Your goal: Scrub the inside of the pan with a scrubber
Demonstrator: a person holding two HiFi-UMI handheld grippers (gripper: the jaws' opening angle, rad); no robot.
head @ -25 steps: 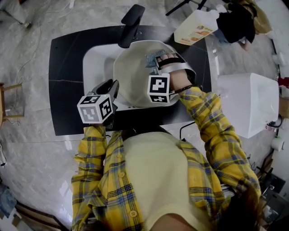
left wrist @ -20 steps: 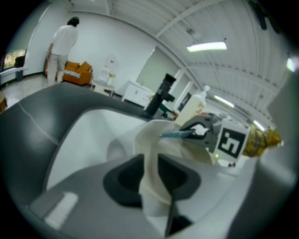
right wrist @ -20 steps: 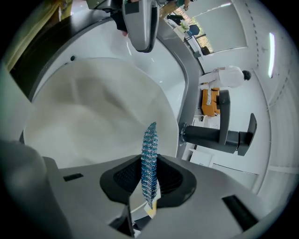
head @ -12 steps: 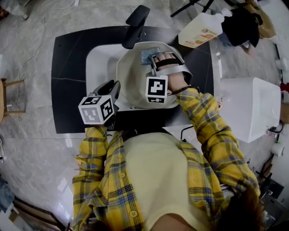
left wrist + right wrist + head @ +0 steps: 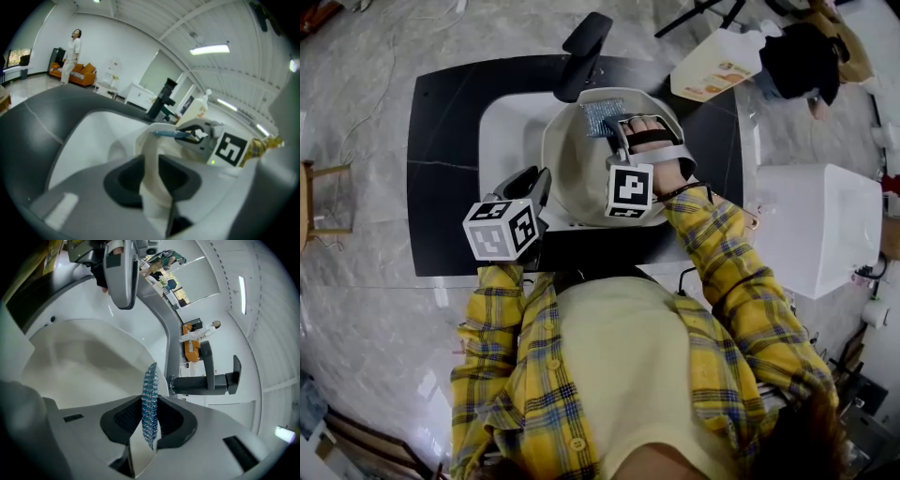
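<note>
Right tool [image 5: 150,423] clamped on scrubber [image 5: 602,117] at pan [image 5: 570,173] far inner wall; pan floor lies toward counter [image 5: 441,141] front edge. Left tool [image 5: 153,183] clamped on near rim.

Hidden in the head view under the right gripper [image 5: 617,131] and the hand [image 5: 664,161]: much of the right side of the pan [image 5: 572,178], and, beneath the pan, most of the sink [image 5: 504,131]. Blurred in the left gripper view, close to the lens: the pan rim clamped in the left gripper [image 5: 154,174] jaws. Too small to read: the print on the bottle [image 5: 712,64].
</note>
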